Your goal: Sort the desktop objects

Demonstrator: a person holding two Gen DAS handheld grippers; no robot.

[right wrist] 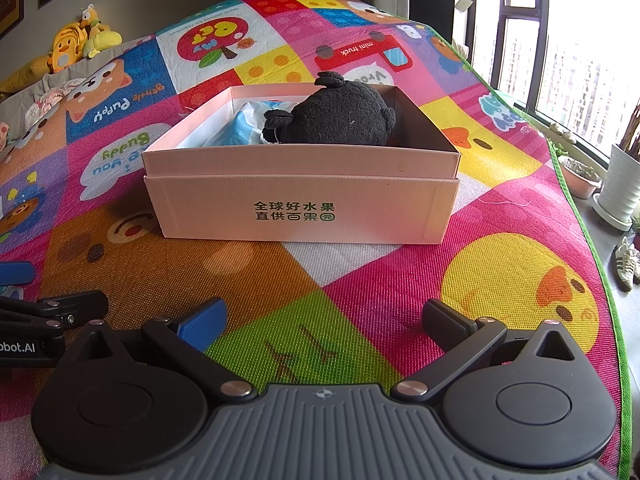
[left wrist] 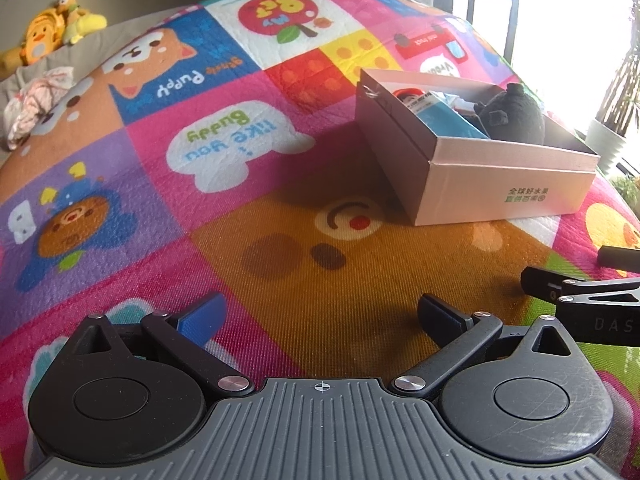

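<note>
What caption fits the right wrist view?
Open right tongs face a pink box holding a black plush toy.

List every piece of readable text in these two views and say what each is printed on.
"全球好水果 / 直供百果园": green print on the pink cardboard box.
"mini truck", "gentle Puppy", "I like you Buddy": upside down on the play mat.
"DAS": on the right gripper, cut off by the frame edge.
"obot.AI": on the left gripper, also cut off.
Labels on the items inside the box: too small to read.
</note>
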